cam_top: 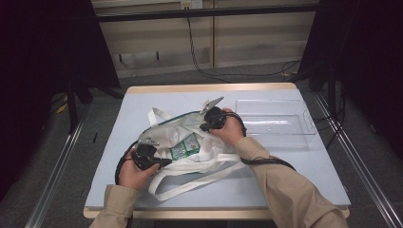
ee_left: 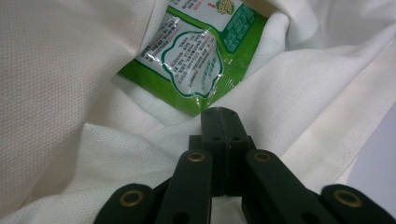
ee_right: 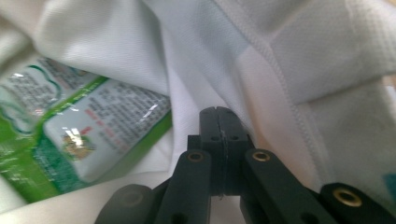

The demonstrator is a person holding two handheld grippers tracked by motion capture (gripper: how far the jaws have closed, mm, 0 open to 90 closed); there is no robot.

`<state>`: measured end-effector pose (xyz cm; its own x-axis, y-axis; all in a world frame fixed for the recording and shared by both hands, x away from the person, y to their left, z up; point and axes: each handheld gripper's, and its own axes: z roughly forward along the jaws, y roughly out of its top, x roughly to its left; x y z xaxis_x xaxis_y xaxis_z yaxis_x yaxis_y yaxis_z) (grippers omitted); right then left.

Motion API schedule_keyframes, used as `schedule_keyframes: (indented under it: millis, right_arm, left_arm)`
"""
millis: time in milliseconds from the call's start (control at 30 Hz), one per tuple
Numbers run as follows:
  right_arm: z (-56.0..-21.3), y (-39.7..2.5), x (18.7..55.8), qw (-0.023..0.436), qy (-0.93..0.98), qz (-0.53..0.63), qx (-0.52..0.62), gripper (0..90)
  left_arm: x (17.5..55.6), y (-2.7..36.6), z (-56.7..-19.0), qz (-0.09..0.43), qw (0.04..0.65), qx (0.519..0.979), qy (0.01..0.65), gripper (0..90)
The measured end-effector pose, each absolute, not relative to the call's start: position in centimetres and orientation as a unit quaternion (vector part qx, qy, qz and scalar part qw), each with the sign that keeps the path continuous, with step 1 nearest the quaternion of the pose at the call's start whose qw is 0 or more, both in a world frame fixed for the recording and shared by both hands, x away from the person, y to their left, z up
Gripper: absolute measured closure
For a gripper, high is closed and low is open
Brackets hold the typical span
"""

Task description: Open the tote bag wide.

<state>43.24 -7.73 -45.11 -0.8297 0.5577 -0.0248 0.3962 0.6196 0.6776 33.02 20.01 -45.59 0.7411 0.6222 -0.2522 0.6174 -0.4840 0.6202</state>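
While the pale blue-grey rectangular tabletop with its light wooden edge (cam_top: 285, 185) takes up the middle of the high view, a white woven cloth tote bag with long flat handles (cam_top: 202, 156) lies crumpled on it, a little left of centre and toward the person's side. To the right of the bag, near the far edge, a clear rectangular plastic tray (cam_top: 275, 124) sits flat on the table, apart from the cloth. Two forearms in tan sleeves come in from the bottom, each hand wrapped around a black gripper. The left gripper (cam_top: 159, 163) is at the bag's near left rim; in the left gripper view its jaws stand pressed together on a fold of the white fabric, so it is closed on the bag's edge. The right gripper (cam_top: 205, 127) is at the bag's far right rim, and the right gripper view shows its jaws likewise brought fully together, pinching the cloth beside a stitched seam. Between the two grippers the mouth of the bag is held apart, and inside it lies a glossy green and white printed plastic packet (cam_top: 184, 147), resting against the inner cloth. The packet's green border and small print show plainly in the left gripper view (ee_left: 194, 60) and in the right gripper view (ee_right: 70, 140).
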Motion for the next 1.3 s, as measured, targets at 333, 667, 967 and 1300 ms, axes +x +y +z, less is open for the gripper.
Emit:
schedule_keyframes:
  millis: [333, 667, 967, 1300]
  right_arm:
    - [-44.0, -7.6, 40.2, 0.096, 0.890, 0.379, 0.234, 87.8]
    - [-44.7, -6.7, 39.2, 0.077, 0.898, 0.371, 0.223, 87.7]
    - [-45.8, -6.2, 39.0, 0.059, 0.908, 0.355, 0.213, 87.5]
    - [-46.3, -7.5, 38.4, 0.048, 0.912, 0.349, 0.208, 88.7]
  left_arm:
    - [33.7, 19.8, -45.1, 0.003, 0.371, 0.852, 0.369, 88.7]
    - [33.9, 18.7, -45.3, -0.005, 0.376, 0.851, 0.367, 90.0]
    - [33.3, 18.6, -45.8, -0.014, 0.372, 0.856, 0.359, 90.0]
    - [33.4, 18.6, -45.7, -0.008, 0.369, 0.857, 0.360, 90.0]
